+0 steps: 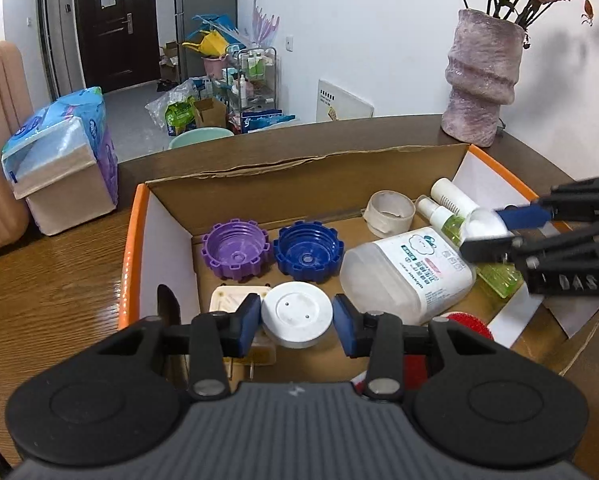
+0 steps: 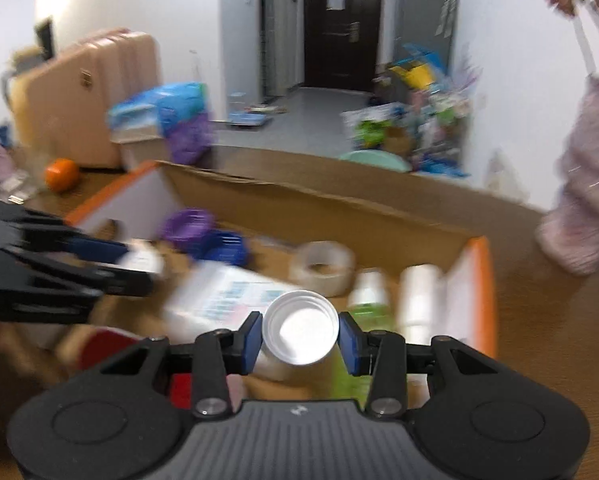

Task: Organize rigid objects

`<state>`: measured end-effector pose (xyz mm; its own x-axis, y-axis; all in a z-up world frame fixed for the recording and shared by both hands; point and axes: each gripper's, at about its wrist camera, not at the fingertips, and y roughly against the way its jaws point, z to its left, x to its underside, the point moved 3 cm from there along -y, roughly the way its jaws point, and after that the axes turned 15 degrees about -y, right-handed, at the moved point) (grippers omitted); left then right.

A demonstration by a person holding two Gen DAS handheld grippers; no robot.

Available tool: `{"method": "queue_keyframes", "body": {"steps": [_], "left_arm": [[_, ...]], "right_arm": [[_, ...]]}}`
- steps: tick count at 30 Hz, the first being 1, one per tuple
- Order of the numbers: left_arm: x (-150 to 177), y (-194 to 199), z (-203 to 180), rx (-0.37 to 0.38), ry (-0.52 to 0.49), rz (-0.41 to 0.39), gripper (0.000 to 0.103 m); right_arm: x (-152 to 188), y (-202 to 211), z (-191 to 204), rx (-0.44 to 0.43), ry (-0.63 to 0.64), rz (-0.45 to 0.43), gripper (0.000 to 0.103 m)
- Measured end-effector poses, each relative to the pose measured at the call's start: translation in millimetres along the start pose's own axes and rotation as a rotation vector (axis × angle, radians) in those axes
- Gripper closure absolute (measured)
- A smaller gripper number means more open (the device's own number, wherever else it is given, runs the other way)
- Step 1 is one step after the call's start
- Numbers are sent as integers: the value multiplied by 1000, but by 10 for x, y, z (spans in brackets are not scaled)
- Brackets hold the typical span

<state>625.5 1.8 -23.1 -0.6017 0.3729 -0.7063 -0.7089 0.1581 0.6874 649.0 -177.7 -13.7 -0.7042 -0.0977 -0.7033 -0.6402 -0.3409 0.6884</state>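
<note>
Left gripper (image 1: 295,317): jaws clamped on a white round disc (image 1: 297,314). Right gripper (image 2: 299,338): jaws clamped on a white open-mouthed jar (image 2: 299,334). Beneath both jaws, a cardboard box (image 1: 291,186) is set on a wooden table (image 1: 51,256). Beyond, white walls and a dark door (image 1: 113,24) are seen.

A: How many toothed screw caps sit in the cardboard box (image 1: 299,184)?
B: Two, one purple cap (image 1: 236,255) and one blue cap (image 1: 308,257)

A: And white round things?
B: Also two. One flat white disc (image 1: 297,314) and one open white lid (image 2: 300,334)

A: Bottles?
B: One big translucent jug (image 1: 407,280) lying down and two small white bottles (image 1: 453,200)

A: Tape?
B: One roll of tape (image 1: 389,213)

A: Claws?
B: Two, the left claw (image 1: 297,322) and the right claw (image 2: 300,344)

A: Anything on the bench (image 1: 59,272) itself?
B: One vase (image 1: 481,80)
</note>
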Motion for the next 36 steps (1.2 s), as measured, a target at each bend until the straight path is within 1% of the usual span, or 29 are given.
{"method": "queue_keyframes", "body": {"steps": [1,2,4,6,7,8,10,12,15,17,19,20,22,23,25,26,27,30,32,33,34,36], "left_arm": [[-12,4,-22,3,-12,-7,63],[-28,-4,-41,4,-22,-9,65],[-50,-44,-61,13,-27,-3,65],[-76,-78,-68,22,-21,1,65],[-84,-91,-69,35,-15,9,65],[-86,-95,-72,42,-12,14,70],[-69,-93,-53,17,-16,24,70],[-49,-86,-12,22,-4,30,69],[-20,-63,64,18,17,38,60],[-14,-31,110,29,28,35,54],[-23,23,118,21,28,30,52],[-33,63,113,5,20,25,42],[-56,148,107,-23,3,-1,27],[-64,188,100,-21,-4,-9,27],[-76,267,90,-17,-6,-4,26],[-83,314,86,-18,-6,-6,23],[-90,364,79,-21,-9,-9,22],[-108,553,53,-34,-30,-26,15],[-130,698,28,-39,-47,-36,8],[-143,781,16,-44,-54,-44,6],[-158,877,5,-55,-58,-55,5],[-187,1082,-3,-82,-51,-74,4]], "right_arm": [[-11,-16,-48,27,-3,-1,64],[-17,-42,-96,34,-11,11,64],[-8,-130,-129,37,-9,39,64],[-6,-188,-113,49,-1,37,64],[-10,-197,-92,44,1,35,64],[-12,-207,-72,31,5,36,64],[1,-207,7,11,35,45,64],[13,-207,59,13,72,57,64],[6,-184,68,-21,67,71,64],[9,-170,70,-24,77,77,62],[6,-157,81,-23,85,87,62],[6,-154,98,-26,88,93,62],[17,-166,144,-31,112,116,64],[23,-165,160,-32,116,133,63],[8,-167,155,-20,89,161,58],[-9,-162,145,-11,68,164,55],[-29,-137,132,-9,44,161,54],[-107,35,88,-37,-28,144,54],[-142,202,94,-33,-37,128,54],[-158,305,106,-21,-32,114,52],[-173,406,116,-12,-29,100,50],[-202,634,136,2,-27,70,41]]}}
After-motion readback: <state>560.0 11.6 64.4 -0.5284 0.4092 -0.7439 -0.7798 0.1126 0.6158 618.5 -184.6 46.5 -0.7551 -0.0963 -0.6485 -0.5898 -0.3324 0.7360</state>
